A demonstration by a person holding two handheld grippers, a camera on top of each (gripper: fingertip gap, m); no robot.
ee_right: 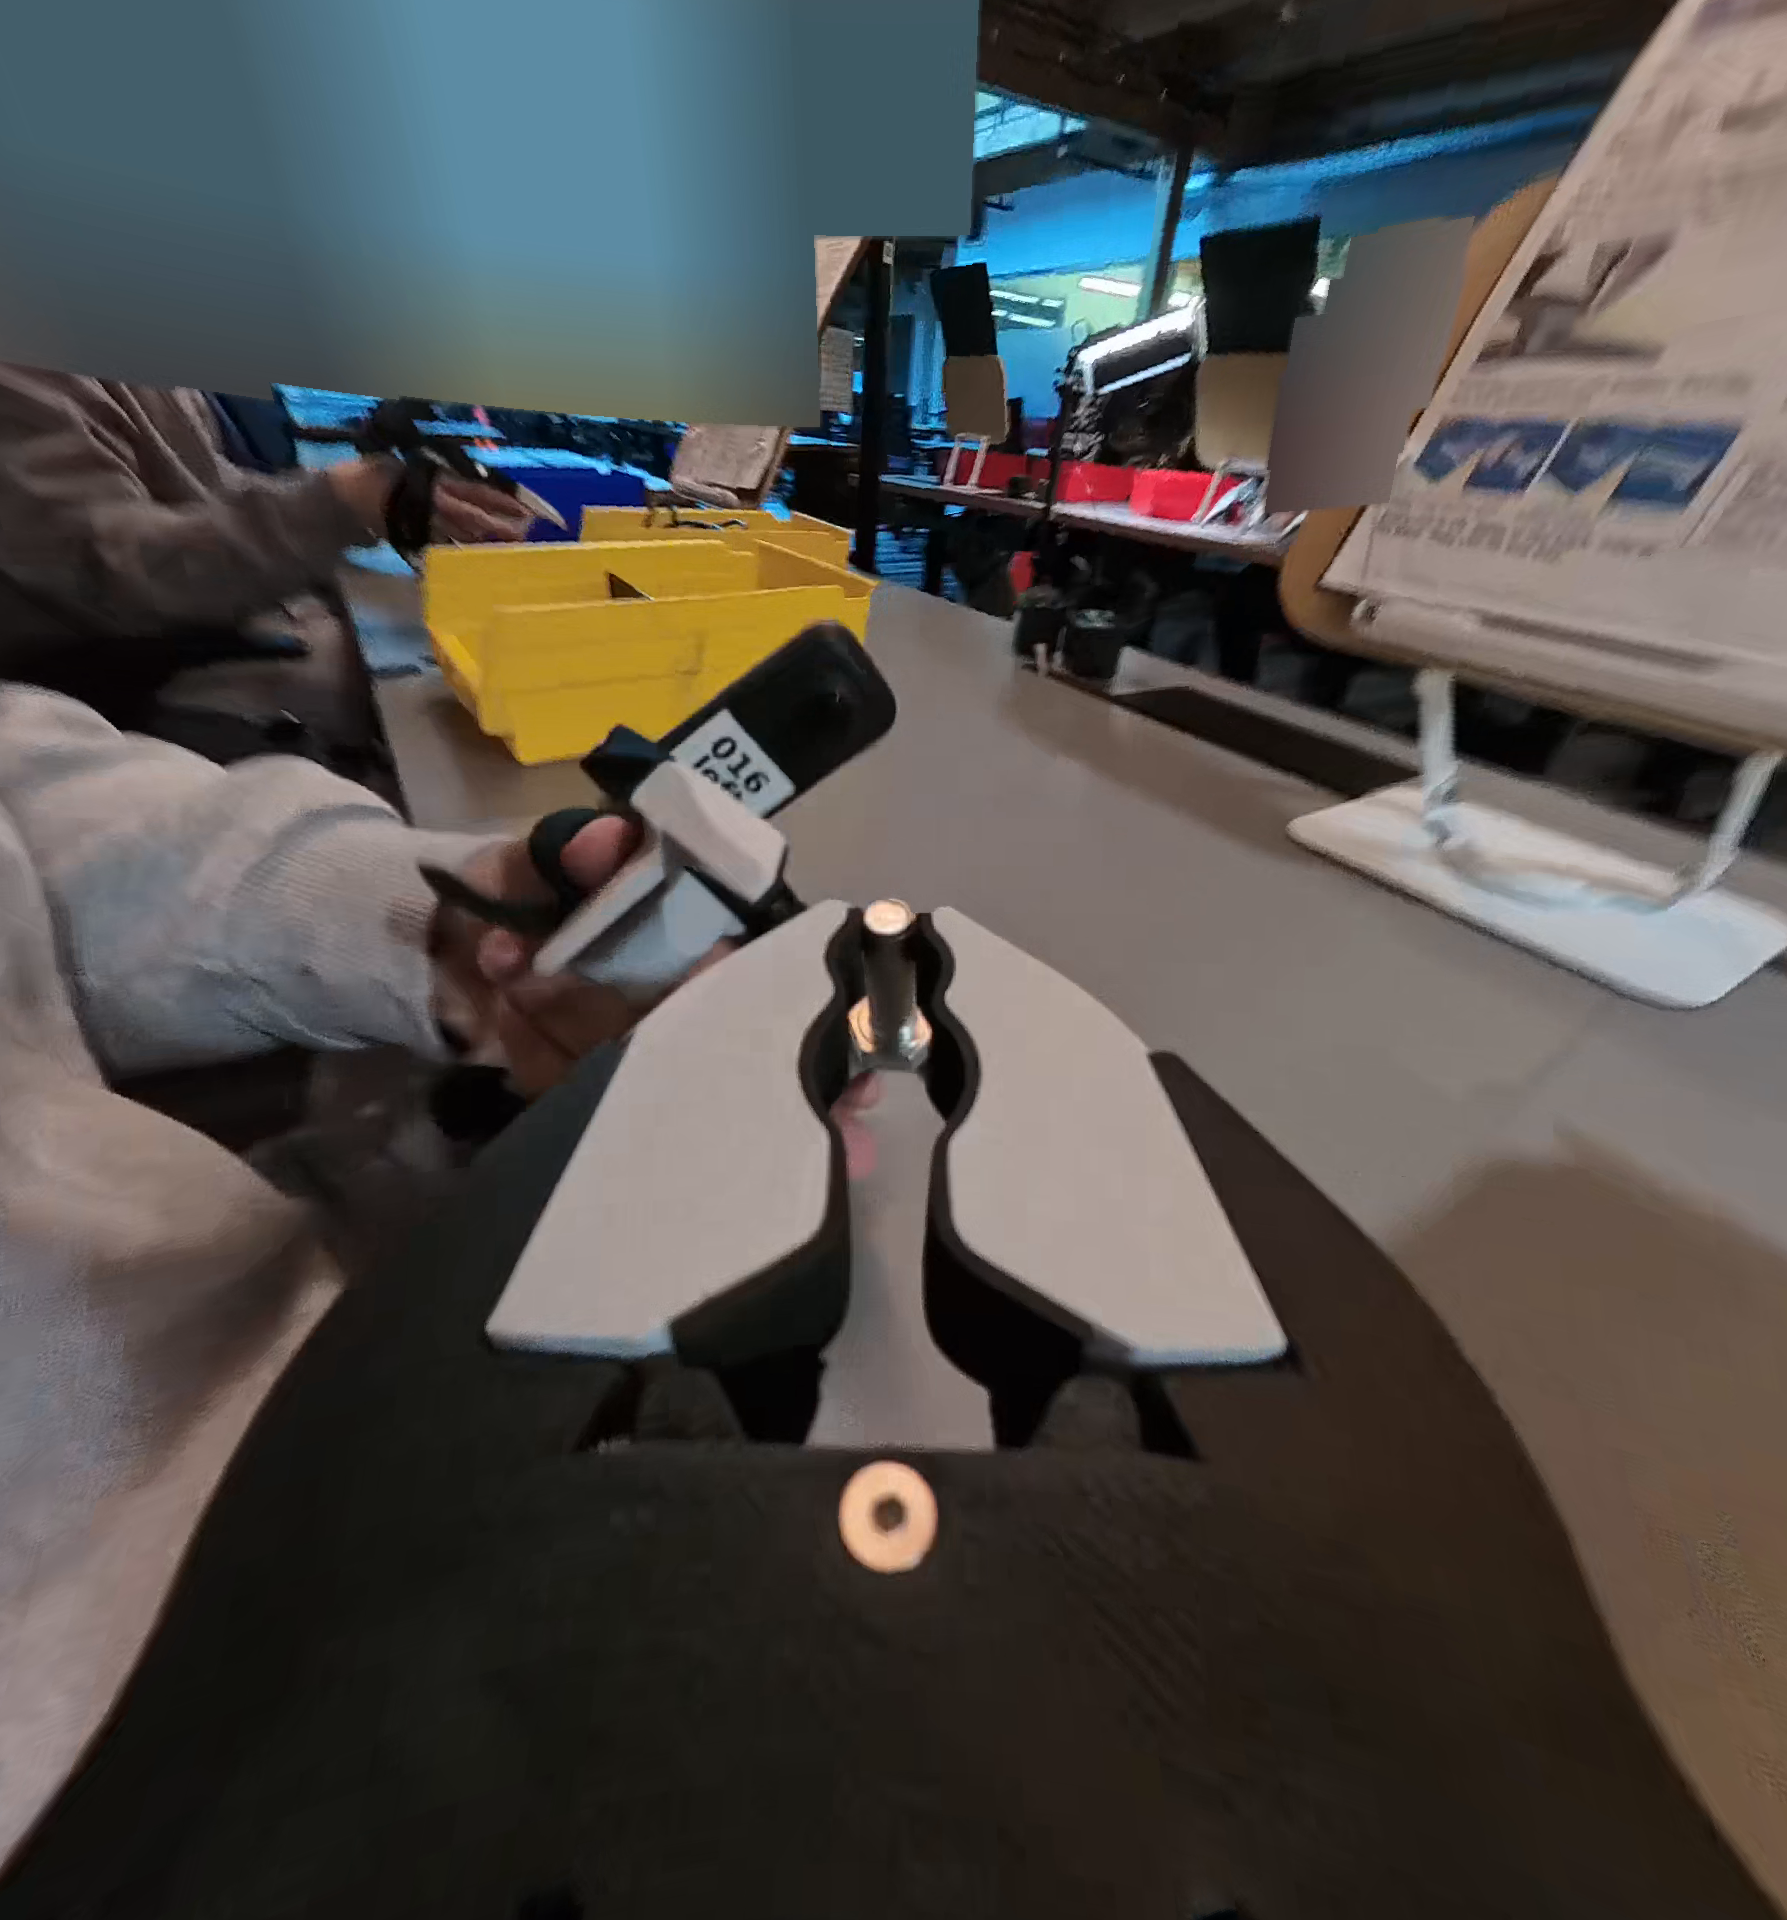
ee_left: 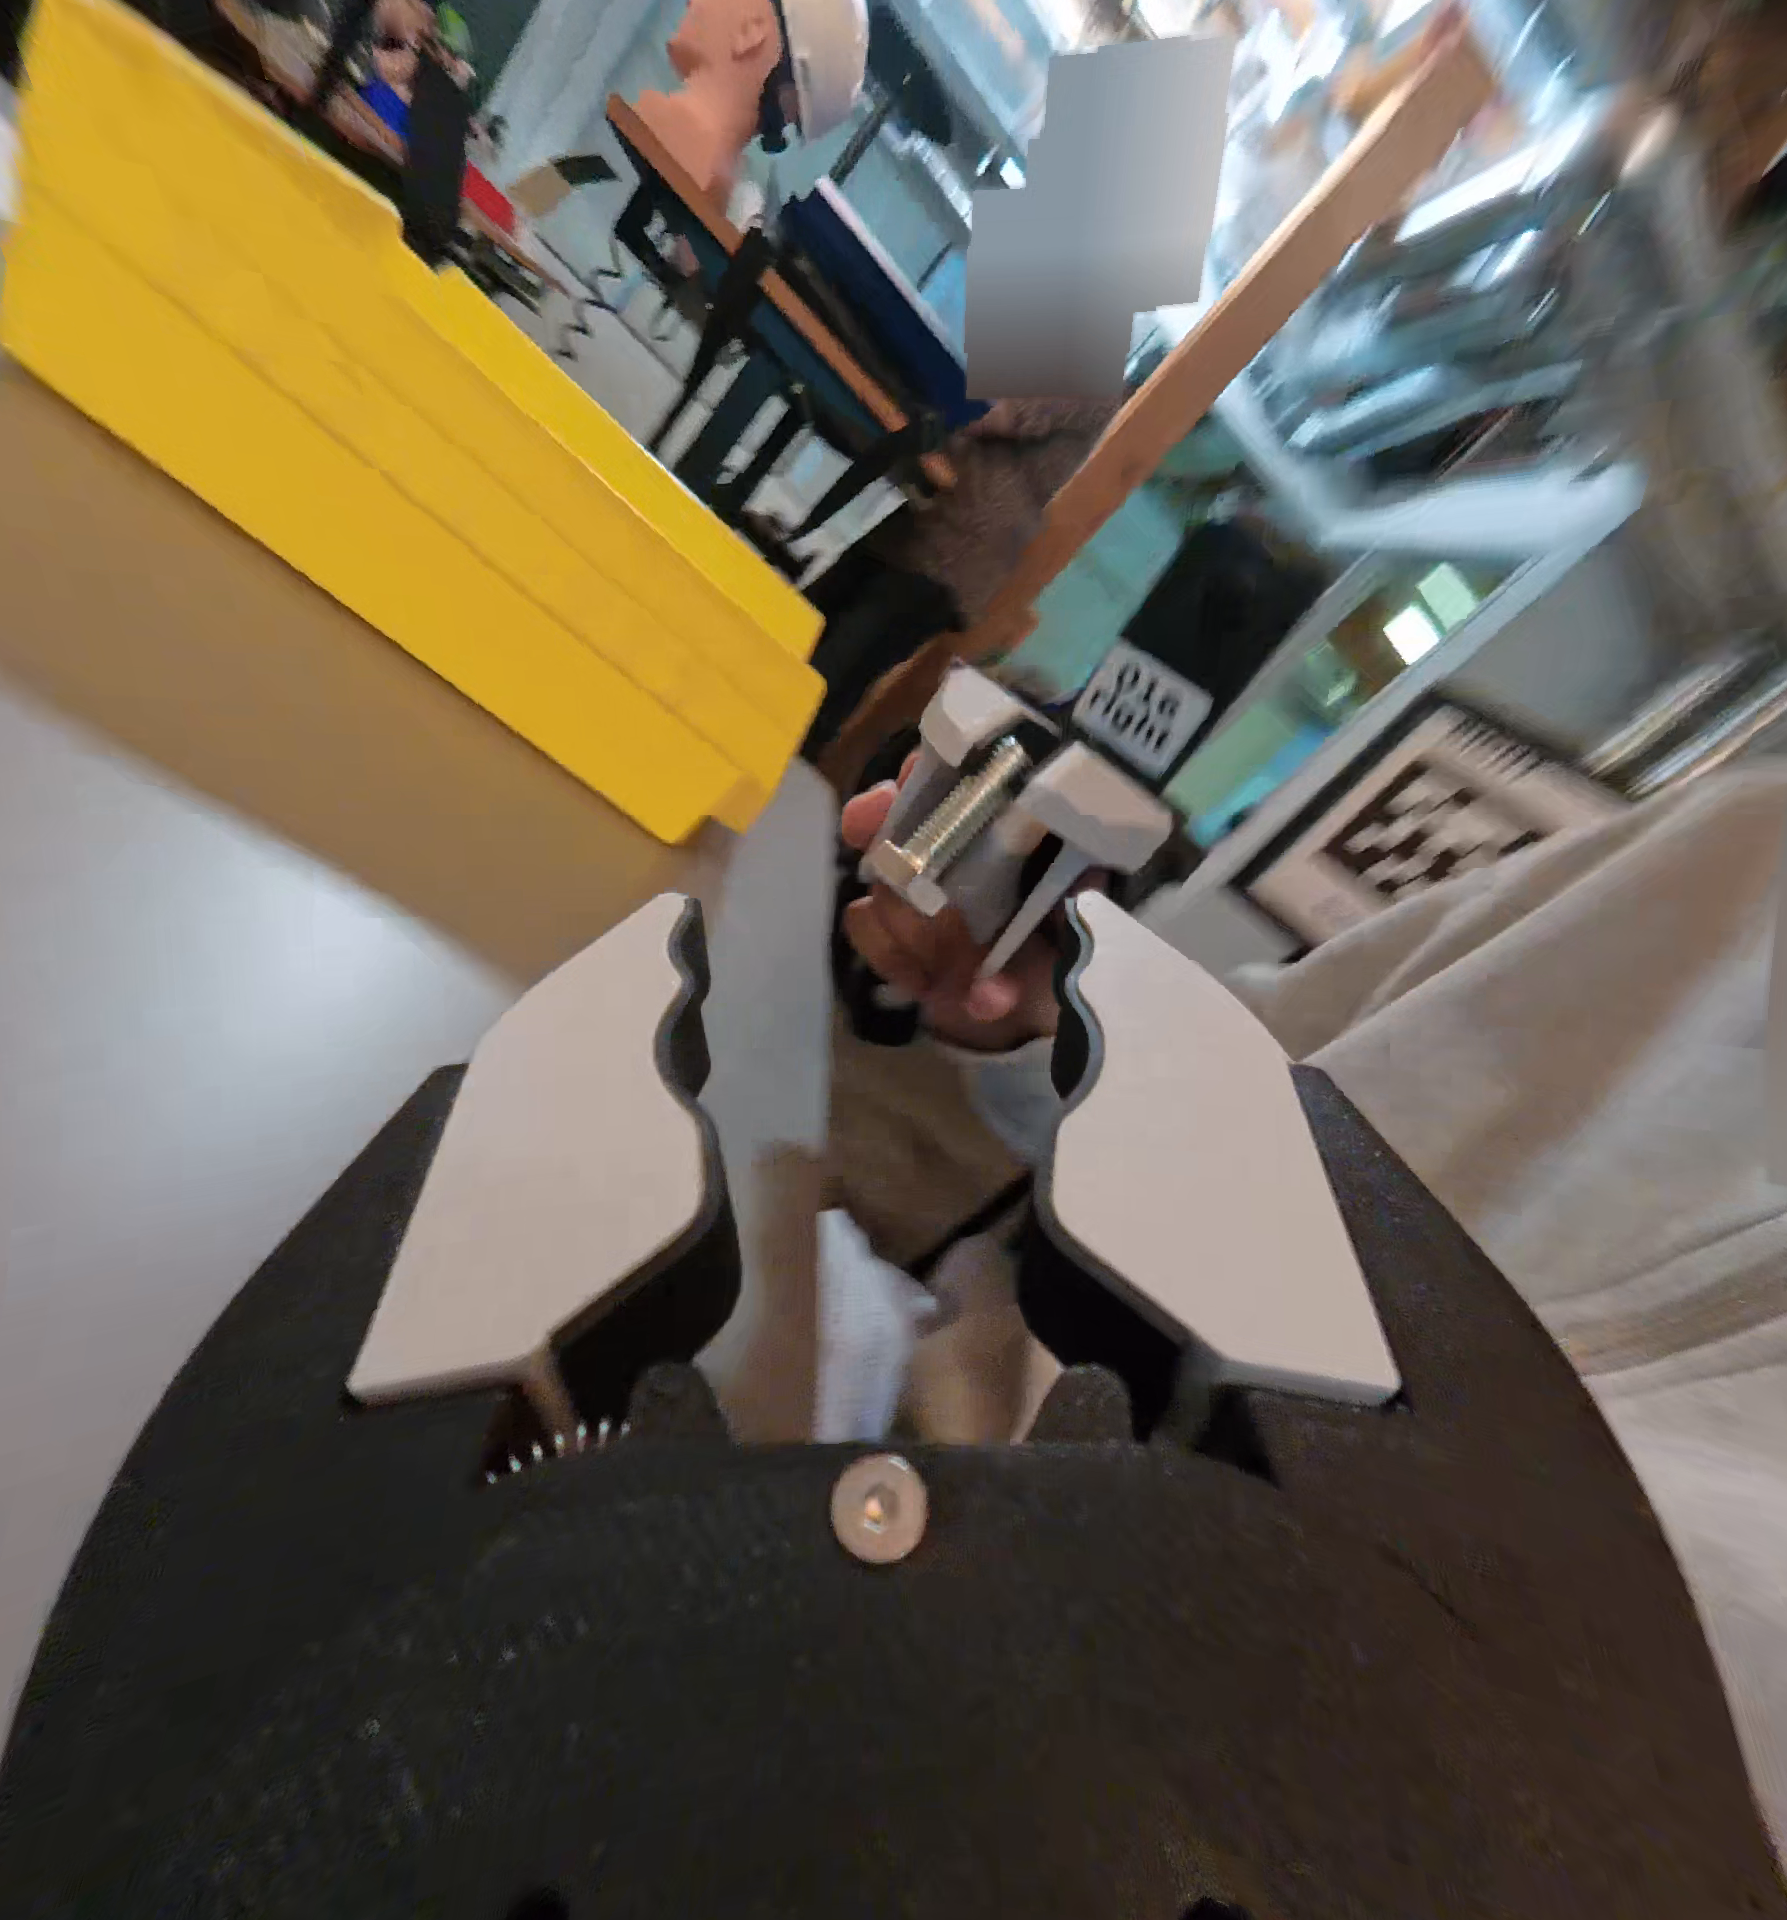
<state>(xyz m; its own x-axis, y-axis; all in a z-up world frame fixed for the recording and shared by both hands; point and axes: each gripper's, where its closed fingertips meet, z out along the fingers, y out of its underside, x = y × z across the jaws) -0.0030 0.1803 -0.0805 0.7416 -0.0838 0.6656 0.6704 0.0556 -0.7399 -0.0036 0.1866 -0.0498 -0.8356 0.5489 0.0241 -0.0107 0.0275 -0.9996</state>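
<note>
Grey pads of left gripper [ee_left: 884,961] spread wide, empty, aimed at bolt [ee_left: 956,821] held in the far gripper; yellow bins [ee_left: 401,416] beside. Right gripper [ee_right: 884,925] nearly closed, pinching bolt [ee_right: 884,977] by shank. Thin grip: bolt might slip or twist.

Workshop or warehouse floor; stacked yellow plastic parts bins [ee_right: 650,634] on long grey worktable [ee_right: 1128,831]; red plastic bins [ee_right: 1169,488] on far benches; cluttered metal shelving [ee_left: 1440,436].

Left claw [ee_left: 884,961] gapes empty, facing right claw [ee_left: 1014,831] clamping a bolt [ee_left: 956,816].
</note>
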